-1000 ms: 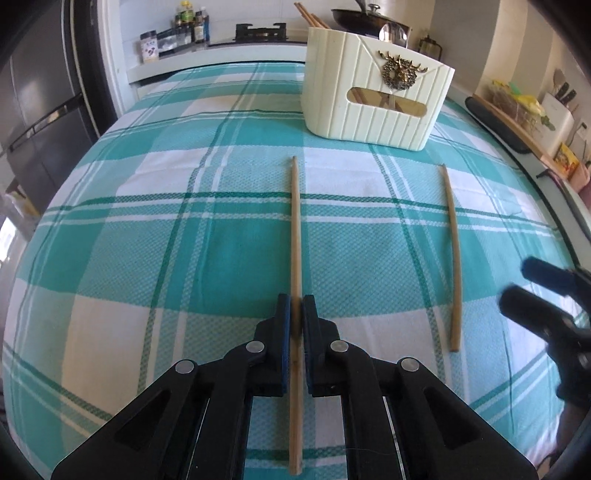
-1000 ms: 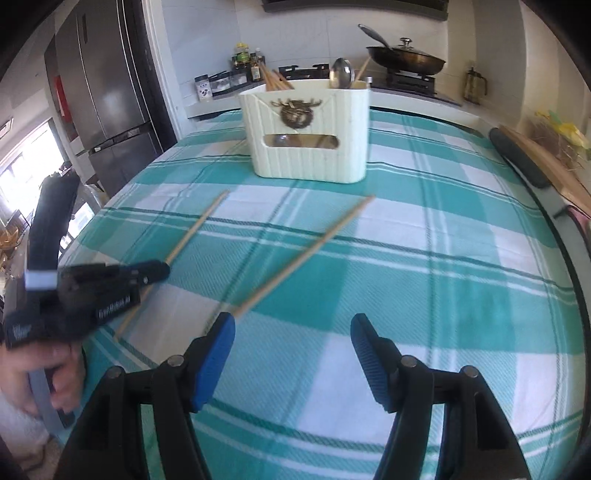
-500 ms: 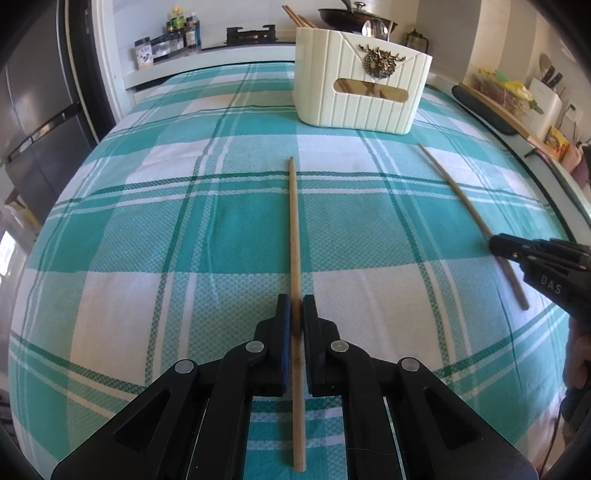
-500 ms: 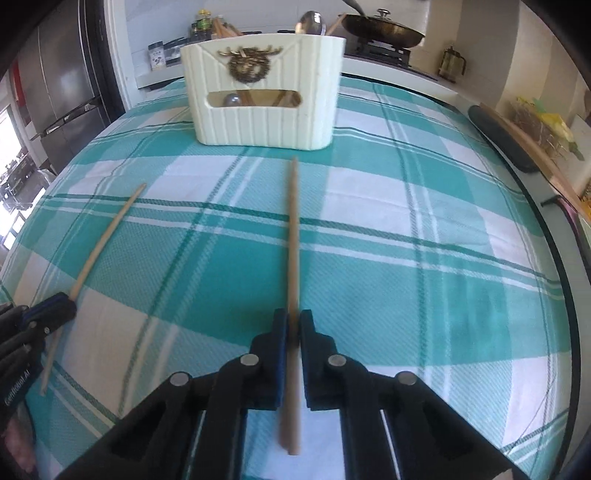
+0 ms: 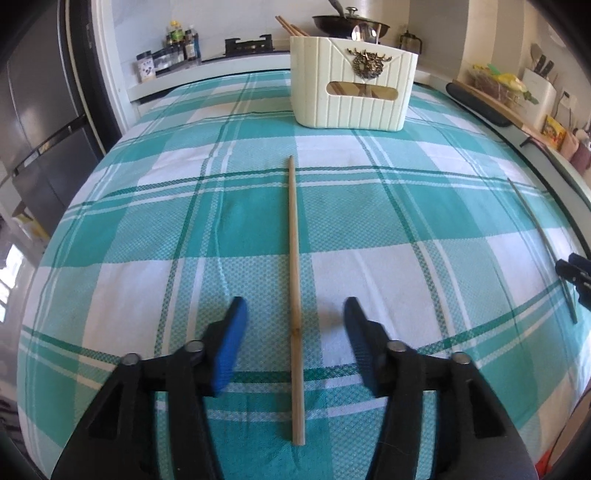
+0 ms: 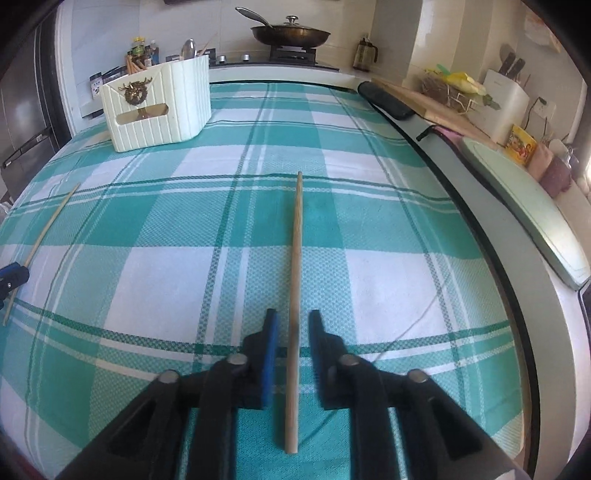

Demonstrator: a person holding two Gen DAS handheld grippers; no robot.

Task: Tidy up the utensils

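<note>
Your left hand-held gripper (image 5: 293,321) stands spread wide, its blue-padded fingers (image 5: 231,339) well apart on either side of a wooden chopstick (image 5: 294,258) that lies flat on the checked teal-and-white tablecloth (image 5: 147,229) covering the table; neither finger touches the stick. Your right hand-held gripper (image 6: 292,332) is parted more narrowly, with a second chopstick (image 6: 295,266) lying between its fingers (image 6: 271,347); a gap shows on each side, so nothing is pinched. Each stick points lengthwise away from you. The cream ribbed utensil holder (image 5: 351,99) stands upright near the far edge of the table, ahead of the left stick and well to the left of the right one (image 6: 159,107); it carries a brass deer-head badge (image 5: 365,64) above an oval slot, and chopsticks and a spoon (image 6: 188,48) stick out of its top. No lettering on the holder can be read. Behind it a lidded pan (image 6: 291,35) sits on the stove. Spice jars (image 5: 166,55) on the rear ledge bear labels too small to read, as does a yellow packet (image 6: 522,142) by the right counter.
</note>
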